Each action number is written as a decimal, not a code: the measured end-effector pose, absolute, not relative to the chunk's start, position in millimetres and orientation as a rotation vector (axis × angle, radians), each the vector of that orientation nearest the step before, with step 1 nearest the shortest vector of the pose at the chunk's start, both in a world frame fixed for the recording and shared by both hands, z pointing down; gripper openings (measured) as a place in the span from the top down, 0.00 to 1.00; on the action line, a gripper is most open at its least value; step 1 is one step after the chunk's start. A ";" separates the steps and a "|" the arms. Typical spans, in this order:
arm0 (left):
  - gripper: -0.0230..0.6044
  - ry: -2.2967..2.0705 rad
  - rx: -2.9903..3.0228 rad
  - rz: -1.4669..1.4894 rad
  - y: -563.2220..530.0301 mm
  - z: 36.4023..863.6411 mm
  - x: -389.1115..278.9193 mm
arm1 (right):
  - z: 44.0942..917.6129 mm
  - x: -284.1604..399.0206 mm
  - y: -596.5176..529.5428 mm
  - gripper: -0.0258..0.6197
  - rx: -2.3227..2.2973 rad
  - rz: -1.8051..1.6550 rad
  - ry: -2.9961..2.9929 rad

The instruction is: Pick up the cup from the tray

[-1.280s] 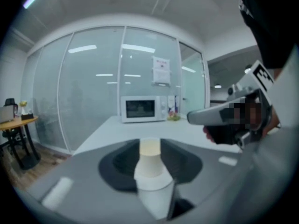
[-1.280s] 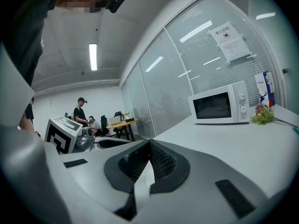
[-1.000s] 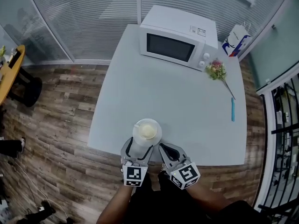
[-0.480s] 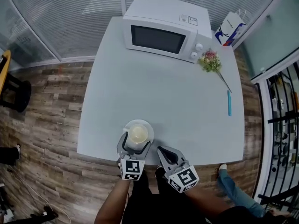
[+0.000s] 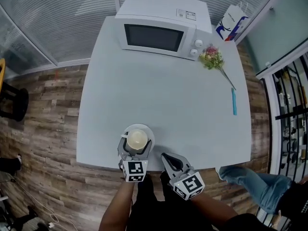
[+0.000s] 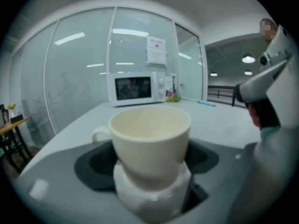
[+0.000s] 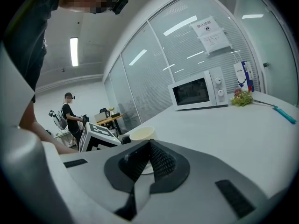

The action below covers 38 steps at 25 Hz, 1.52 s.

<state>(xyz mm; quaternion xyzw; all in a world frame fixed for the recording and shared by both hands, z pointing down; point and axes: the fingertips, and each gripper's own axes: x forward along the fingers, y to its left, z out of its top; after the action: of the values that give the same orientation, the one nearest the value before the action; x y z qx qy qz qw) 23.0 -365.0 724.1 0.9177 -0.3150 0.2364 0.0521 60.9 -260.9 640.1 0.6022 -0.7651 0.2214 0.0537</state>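
The cream ceramic cup [image 5: 137,139] is sitting upright on the round white tray [image 5: 148,129], handle pointing left, empty as far as the left gripper view is showing. The left gripper [image 5: 135,147] is reaching around it, its dark jaws standing wide with one on each side of the cup and nothing visibly squeezing the wall. Just to its right, the right gripper [image 5: 168,159] is hanging at the table's near edge with its ribbed jaws pressed together and nothing between them.

Tray and cup are resting close to the near edge of the pale grey rectangular table [image 5: 163,105], left of centre. Across the far end a white microwave oven [image 5: 156,30] is facing the person, with a small bunch of pink and green flowers [image 5: 211,59] lying near its right corner and a thin blue pen [image 5: 234,101] near the right edge. A white paper bag with blue print [image 5: 231,23] is standing behind the table. Brown wood-plank floor [image 5: 43,114] is running round the table, frosted glass walls with blinds [image 5: 62,13] are closing the far side, and a leg in blue jeans [image 5: 250,184] is showing at lower right.
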 end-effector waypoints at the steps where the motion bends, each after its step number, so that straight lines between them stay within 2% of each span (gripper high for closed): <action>1: 0.27 -0.962 2.795 0.715 -365.8 723.2 23.9 | 641.1 61.6 -259.4 0.96 1.830 0.675 -2.323; 10: 0.28 -0.991 2.795 0.685 -366.8 715.4 21.6 | 641.3 68.4 -255.1 0.96 1.850 0.659 -2.316; 17: 0.28 -0.988 2.817 0.631 -358.3 674.2 21.7 | 619.7 77.8 -262.1 0.96 1.871 0.578 -2.338; 30: 0.28 -1.077 2.890 0.427 -355.0 562.7 13.2 | 531.3 91.3 -286.9 0.96 1.948 0.245 -2.430; 38: 0.28 -1.059 2.899 0.394 -344.7 528.3 4.6 | 479.1 94.6 -291.4 0.96 2.041 0.117 -2.451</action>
<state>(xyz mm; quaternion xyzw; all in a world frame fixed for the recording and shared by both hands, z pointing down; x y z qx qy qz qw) 4.6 -344.7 528.3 0.9316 -0.3403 0.1266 0.0151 94.6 -291.4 479.1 0.6392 -0.7677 0.0367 -0.0250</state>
